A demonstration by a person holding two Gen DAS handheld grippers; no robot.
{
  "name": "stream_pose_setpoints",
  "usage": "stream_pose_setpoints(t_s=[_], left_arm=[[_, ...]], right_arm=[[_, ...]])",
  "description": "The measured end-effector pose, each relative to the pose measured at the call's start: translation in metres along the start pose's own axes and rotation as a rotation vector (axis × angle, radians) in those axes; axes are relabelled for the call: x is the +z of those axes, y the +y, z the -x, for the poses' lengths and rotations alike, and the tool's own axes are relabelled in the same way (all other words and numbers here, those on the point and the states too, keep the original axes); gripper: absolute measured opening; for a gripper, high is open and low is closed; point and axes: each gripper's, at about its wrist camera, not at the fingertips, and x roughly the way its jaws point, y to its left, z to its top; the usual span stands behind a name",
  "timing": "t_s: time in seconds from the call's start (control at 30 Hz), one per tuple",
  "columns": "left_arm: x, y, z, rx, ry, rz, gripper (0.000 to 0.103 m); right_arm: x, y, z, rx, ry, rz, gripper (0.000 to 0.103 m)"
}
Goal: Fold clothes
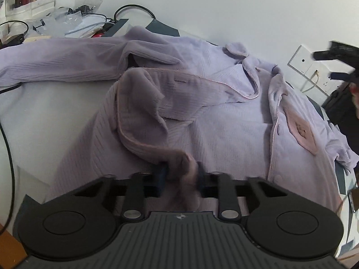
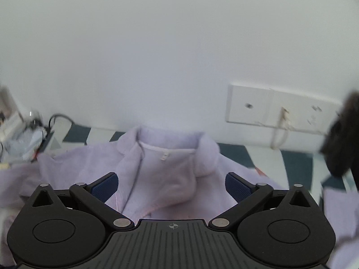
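A lilac ribbed pyjama top (image 1: 235, 123) lies spread on the table, its front open and one sleeve (image 1: 56, 62) stretched to the left. My left gripper (image 1: 180, 174) is shut on a bunched corner of the turned-back front flap (image 1: 143, 112), and the cloth fills the gap between the blue pads. In the right wrist view the collar (image 2: 170, 157) of the lilac pyjama top, with its white label, lies just ahead. My right gripper (image 2: 171, 185) hangs open above the cloth below the collar, with nothing gripped between its pads.
Cables, plastic bags and boxes (image 1: 74, 20) clutter the far left of the table. A white wall with socket plates (image 2: 269, 107) stands behind. A dark bag (image 2: 343, 139) sits at the right. The patterned teal-and-white tablecloth (image 2: 246, 154) shows beside the collar.
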Motion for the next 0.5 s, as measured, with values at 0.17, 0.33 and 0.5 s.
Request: stream_pose_setpoints(t_s=[0.17,0.33,0.5], left_arm=[[0.003,0.01,0.007,-0.022,0.009,-0.024,0.011],[-0.006,0.016,0.028,0.038,-0.016,0.047,0.011],[-0.023,0.013,0.059,0.135,-0.056,0.093,0.01]], right_arm=[[-0.012,0.031,-0.053,0.054,0.098,0.064,0.056],[-0.026,0.071,-0.099,0.132,0.151,0.138,0.05],[-0.029,0.08,-0.135,0.176,0.211,0.125,0.049]])
